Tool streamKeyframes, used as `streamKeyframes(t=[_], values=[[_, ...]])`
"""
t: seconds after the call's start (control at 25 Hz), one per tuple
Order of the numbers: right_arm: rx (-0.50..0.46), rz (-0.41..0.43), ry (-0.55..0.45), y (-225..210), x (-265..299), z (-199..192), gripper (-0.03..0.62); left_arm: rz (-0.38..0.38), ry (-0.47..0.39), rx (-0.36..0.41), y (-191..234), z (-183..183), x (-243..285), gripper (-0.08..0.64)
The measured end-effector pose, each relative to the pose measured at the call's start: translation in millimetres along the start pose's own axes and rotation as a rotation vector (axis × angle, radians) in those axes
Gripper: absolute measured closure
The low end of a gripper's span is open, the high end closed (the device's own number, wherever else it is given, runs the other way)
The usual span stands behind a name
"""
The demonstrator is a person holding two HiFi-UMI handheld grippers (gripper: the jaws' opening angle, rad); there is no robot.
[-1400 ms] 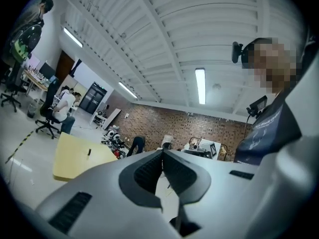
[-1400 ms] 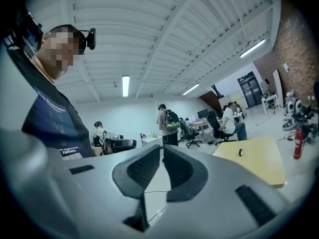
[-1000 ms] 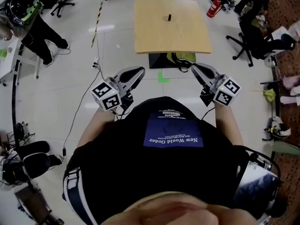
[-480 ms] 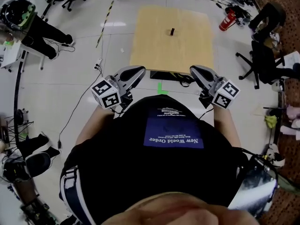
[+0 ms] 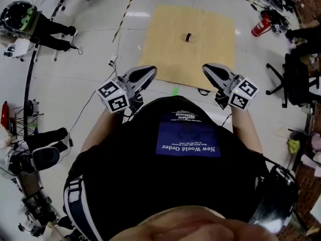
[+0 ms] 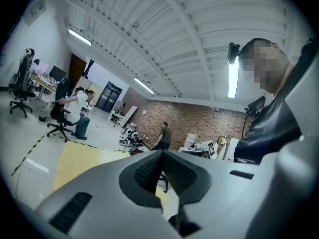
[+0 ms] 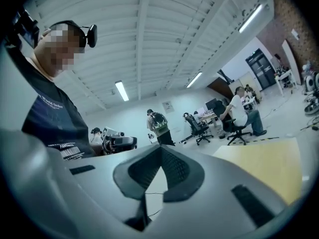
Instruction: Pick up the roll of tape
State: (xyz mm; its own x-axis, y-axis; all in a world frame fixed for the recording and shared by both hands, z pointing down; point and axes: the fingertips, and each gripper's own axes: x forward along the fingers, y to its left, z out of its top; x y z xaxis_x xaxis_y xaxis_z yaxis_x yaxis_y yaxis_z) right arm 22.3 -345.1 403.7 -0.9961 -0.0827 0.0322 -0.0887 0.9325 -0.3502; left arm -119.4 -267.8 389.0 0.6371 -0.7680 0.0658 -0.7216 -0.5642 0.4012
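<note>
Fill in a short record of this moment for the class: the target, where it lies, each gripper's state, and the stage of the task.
target: roll of tape, small and dark
place: on the wooden table, ahead of the person
left gripper: jaws together, nothing between them, well apart from the tape
right gripper: jaws together, nothing between them, well apart from the tape
stage: tape not yet picked up

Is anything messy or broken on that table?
No, nothing stands out. The tape sits alone on the table, and nothing looks spilled or damaged. It is too small here to tell how the tape is lying.
</note>
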Motion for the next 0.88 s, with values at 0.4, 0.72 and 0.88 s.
streamKeyframes(t=[0.4,0.72,0.88], values=[[0.004,-0.077,0.047,-21,103,2,0.604,-0.13,-0.014,0.018,101,32,-11,0.554],[0.033,-0.192,0.08,-50,149,-4,0.597,-0.242,0.052,0.038,157,30,-1,0.554],[0.059,-0.217,0.121,-75,141,-16,0.597,-0.254,0.071,0.015,165,23,22,0.552]])
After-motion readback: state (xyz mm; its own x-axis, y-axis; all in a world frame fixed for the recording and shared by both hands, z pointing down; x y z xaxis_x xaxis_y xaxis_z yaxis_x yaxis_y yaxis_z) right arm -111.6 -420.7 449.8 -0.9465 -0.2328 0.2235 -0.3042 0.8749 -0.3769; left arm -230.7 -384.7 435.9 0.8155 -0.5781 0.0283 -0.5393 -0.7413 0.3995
